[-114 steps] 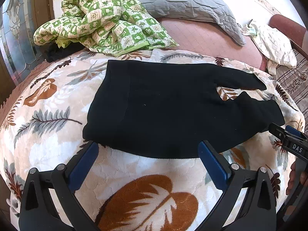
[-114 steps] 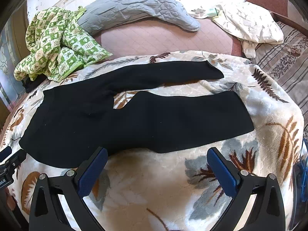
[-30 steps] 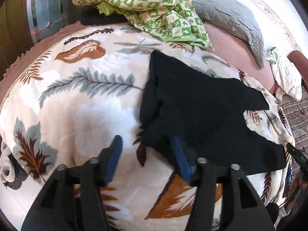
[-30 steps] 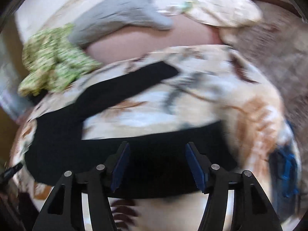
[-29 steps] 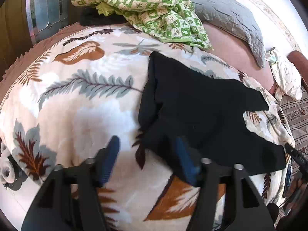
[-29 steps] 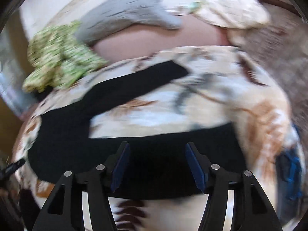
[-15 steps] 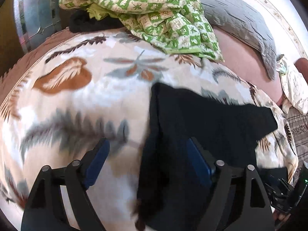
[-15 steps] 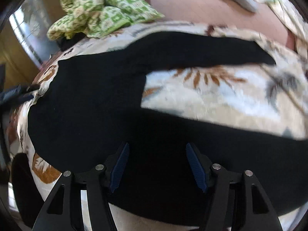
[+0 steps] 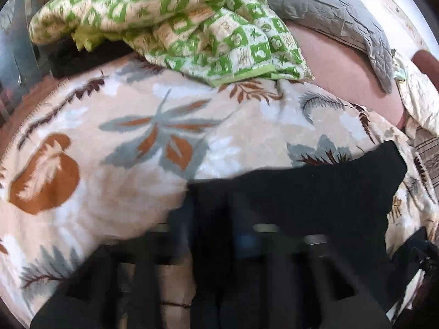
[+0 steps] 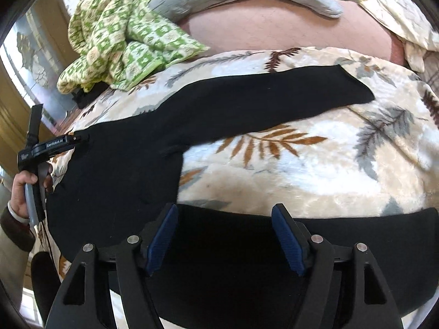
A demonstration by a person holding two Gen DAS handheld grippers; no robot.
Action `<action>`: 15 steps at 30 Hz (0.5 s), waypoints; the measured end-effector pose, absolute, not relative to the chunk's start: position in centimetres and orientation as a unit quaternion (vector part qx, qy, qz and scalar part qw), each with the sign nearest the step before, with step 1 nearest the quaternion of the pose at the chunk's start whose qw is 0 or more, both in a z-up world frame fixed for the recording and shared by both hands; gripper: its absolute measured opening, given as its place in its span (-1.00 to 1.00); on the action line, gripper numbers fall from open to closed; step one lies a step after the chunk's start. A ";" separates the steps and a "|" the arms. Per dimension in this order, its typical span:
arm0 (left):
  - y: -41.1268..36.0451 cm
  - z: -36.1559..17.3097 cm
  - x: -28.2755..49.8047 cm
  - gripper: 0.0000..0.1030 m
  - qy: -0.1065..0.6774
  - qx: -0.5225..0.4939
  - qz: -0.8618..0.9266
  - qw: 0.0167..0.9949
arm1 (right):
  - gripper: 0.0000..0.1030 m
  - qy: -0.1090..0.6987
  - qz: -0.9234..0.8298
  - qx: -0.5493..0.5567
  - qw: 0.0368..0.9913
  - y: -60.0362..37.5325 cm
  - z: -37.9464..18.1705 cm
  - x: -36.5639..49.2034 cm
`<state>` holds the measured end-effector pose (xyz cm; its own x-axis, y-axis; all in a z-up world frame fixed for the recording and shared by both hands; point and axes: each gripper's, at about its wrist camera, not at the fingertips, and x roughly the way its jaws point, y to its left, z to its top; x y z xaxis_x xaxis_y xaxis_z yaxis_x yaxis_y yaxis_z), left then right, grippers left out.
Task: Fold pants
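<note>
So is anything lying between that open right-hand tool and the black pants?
Nothing visible. The right tool stands open directly over the near leg of the black pants, with only bare cloth between its pads.

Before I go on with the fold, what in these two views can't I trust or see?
- Left gripper, left wrist view: motion blur smears it against the black pants; any grip on the waistband is unreadable.
- Near leg's cuff, right wrist view: cut off by the lens edge.
- Dark item under the green quilt: mostly covered.
- Right gripper: clearly open.
</note>
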<state>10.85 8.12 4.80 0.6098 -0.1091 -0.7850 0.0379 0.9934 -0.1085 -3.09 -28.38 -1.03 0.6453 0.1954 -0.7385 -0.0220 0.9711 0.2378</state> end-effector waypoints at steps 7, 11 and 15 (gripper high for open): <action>4.1 11.2 0.9 -0.94 0.352 -0.021 -0.225 0.909 | 0.40 0.399 0.020 0.142 0.906 -31.5 -0.2 -4.2; 2.0 11.3 -7.3 -0.94 0.336 0.037 -0.312 0.888 | 0.40 0.387 -0.001 0.154 0.909 -33.1 0.4 -5.0; 2.4 7.8 -12.2 -0.94 0.382 0.075 -0.325 0.862 | 0.40 0.377 -0.018 0.176 0.909 -34.5 0.6 -5.6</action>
<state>-12.25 2.41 7.82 0.4965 -0.5033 -0.7072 0.6178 0.7772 -0.1194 -5.60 -34.51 0.59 0.7158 0.0993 -0.6912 0.1660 0.9372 0.3066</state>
